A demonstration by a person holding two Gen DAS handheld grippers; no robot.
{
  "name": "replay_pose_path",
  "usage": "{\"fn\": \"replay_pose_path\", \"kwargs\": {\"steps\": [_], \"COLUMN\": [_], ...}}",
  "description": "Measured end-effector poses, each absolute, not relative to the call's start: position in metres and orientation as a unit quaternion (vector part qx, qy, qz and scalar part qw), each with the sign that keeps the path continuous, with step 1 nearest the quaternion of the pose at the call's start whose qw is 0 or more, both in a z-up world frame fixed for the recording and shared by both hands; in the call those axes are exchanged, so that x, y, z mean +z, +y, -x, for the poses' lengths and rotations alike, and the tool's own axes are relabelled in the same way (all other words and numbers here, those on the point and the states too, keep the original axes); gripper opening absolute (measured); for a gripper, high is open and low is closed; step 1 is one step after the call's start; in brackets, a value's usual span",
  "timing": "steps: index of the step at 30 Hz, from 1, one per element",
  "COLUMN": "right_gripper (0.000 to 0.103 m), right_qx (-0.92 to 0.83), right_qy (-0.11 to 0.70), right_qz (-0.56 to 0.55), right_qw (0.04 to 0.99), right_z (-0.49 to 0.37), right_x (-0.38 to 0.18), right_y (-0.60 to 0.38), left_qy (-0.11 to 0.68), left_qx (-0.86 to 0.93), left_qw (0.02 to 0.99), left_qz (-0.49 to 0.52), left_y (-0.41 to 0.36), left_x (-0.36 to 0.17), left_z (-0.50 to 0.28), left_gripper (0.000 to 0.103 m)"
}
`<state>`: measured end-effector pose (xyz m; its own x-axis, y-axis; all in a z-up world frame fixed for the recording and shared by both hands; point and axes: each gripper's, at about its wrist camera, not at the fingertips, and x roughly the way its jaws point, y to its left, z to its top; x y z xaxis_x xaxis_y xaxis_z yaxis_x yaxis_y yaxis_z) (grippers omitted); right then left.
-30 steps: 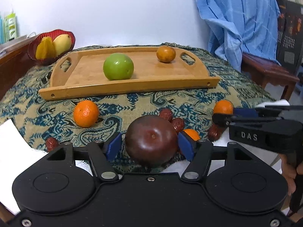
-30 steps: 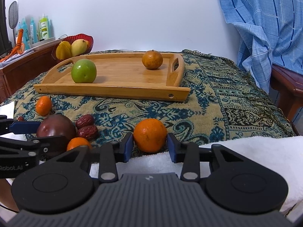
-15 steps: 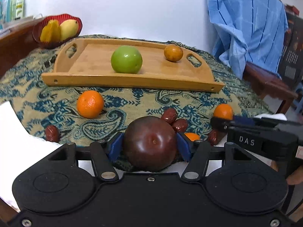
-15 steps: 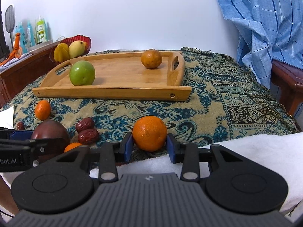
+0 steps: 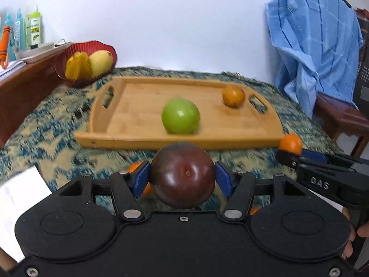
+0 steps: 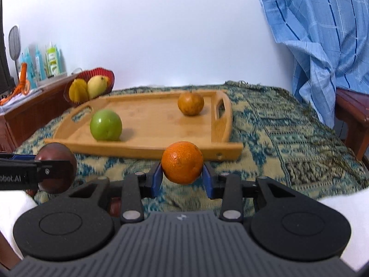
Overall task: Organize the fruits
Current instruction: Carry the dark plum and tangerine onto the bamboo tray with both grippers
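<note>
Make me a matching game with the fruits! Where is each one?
Things:
1. dark red apple
2. orange
3. green apple
4. mango

Places:
A. in the red bowl
B. on the wooden tray
C. in the left gripper
D. in the right gripper

Pairs: 1-C, 2-D, 3-B, 4-A

We see bright, even, diffuse lighting. Beyond the fingers the patterned cloth (image 5: 57, 136) is smeared by motion blur, while the dark plum (image 5: 182, 175) between the fingers stays sharp and carries a soft highlight. Short, soft shadows lie under the green apple (image 6: 105, 124). Fisheye distortion bends the frame edges.
</note>
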<state>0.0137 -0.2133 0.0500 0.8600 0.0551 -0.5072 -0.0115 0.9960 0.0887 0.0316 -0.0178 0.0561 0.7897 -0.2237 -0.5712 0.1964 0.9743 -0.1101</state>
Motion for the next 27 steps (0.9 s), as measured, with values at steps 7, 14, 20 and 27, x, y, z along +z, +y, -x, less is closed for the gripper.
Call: {"fn": "replay_pose_path", "kwargs": {"steps": [7, 14, 20, 27], "right_gripper": [0.041, 0.041, 0.041, 0.041], "right_qx": [0.029, 0.033, 0.031, 0.025], "right_qy": [0.244, 0.257, 0.292, 0.337], "right_qz": [-0.038, -0.047, -0.039, -0.037], "right_qw": [0.969, 0.965, 0.955, 0.940], "right_z": [-0.043, -0.085, -0.120, -0.144], "right_x": [0.071, 0.083, 0.078, 0.061], "right_y": [-0.212, -0.218, -0.219, -0.221], "left_qy": [0.288, 0.294, 0.317, 0.340], "left_qx": [-0.088, -0.070, -0.063, -0.054], "left_qw": [0.953, 0.953, 0.945, 0.938], "left_qz": [0.023, 0.028, 0.039, 0.032], "left_y": [0.001, 0.017, 0.026, 0.022], "left_x": [0.078, 0.089, 0.080, 0.063], "left_z": [-0.072, -0.120, -0.157, -0.179], "left_gripper": [0.058, 0.058, 0.058, 0.058]}}
